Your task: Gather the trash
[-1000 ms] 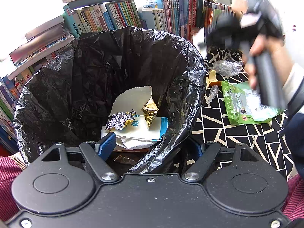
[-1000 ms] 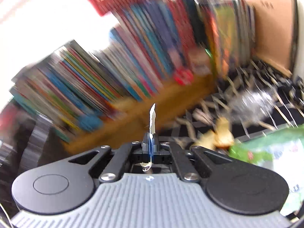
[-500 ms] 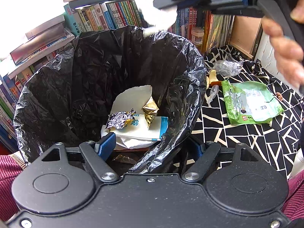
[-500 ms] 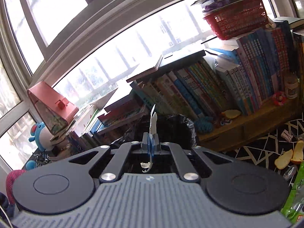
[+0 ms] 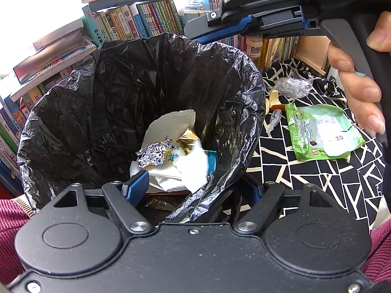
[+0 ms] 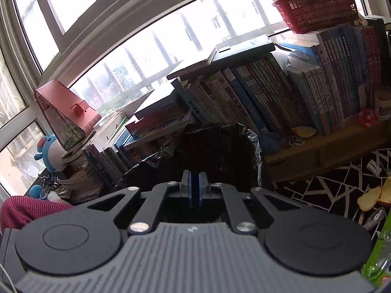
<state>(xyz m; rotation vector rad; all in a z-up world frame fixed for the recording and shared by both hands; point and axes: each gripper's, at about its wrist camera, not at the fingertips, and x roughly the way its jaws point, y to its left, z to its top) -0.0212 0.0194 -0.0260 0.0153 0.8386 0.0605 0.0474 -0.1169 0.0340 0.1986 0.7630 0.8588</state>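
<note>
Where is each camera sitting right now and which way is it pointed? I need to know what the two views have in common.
Left wrist: on the left hand-held gripper, looking down into the black-lined trash bin, whose near rim lies between its fingers; red sleeve beside it; the right hand holds the right hand-held gripper above.
Right wrist: on the right hand-held gripper, jaws opening with nothing between them, facing the bookshelf and window over the bin.
Shared: bin, books, red basket, green wrapper, patterned cloth.
</note>
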